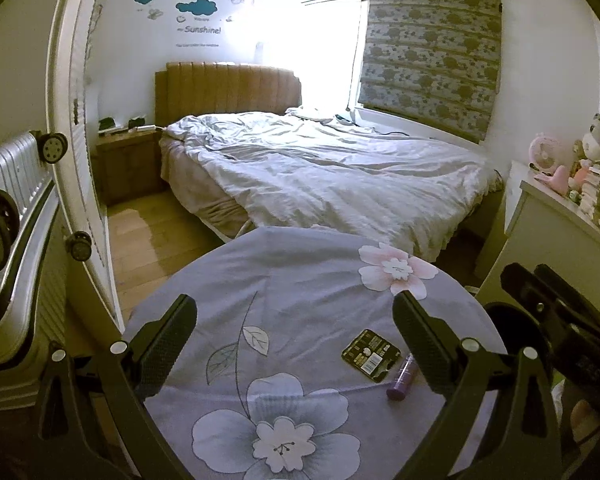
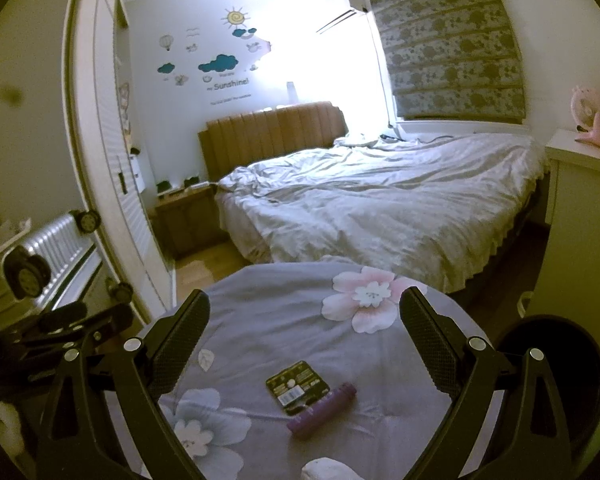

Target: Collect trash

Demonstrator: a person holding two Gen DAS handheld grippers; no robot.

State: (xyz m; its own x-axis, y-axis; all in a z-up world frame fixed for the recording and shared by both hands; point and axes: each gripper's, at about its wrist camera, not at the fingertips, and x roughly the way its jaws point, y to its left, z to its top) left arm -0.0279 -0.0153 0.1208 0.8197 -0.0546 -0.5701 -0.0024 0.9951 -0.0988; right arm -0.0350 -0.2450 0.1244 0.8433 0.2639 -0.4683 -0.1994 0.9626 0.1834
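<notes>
A round table (image 1: 300, 280) (image 2: 292, 304) under a purple flowered cloth carries a flat black packet with a barcode label (image 1: 371, 355) (image 2: 298, 387) and a small purple tube (image 1: 401, 378) (image 2: 323, 411) just right of it. A white crumpled scrap (image 2: 328, 470) shows at the bottom edge of the right wrist view. My left gripper (image 1: 296, 308) hovers open above the table, the packet and tube near its right finger. My right gripper (image 2: 306, 304) is open too, with both items below, between its fingers. Neither holds anything.
Beyond the table lies an unmade bed (image 1: 320, 168) with a brown headboard and a wooden nightstand (image 1: 126, 160). A silver suitcase (image 1: 12, 240) lies at left by a white wardrobe. A white dresser (image 1: 560, 232) with toys stands right. A dark round bin (image 2: 556, 364) sits right of the table.
</notes>
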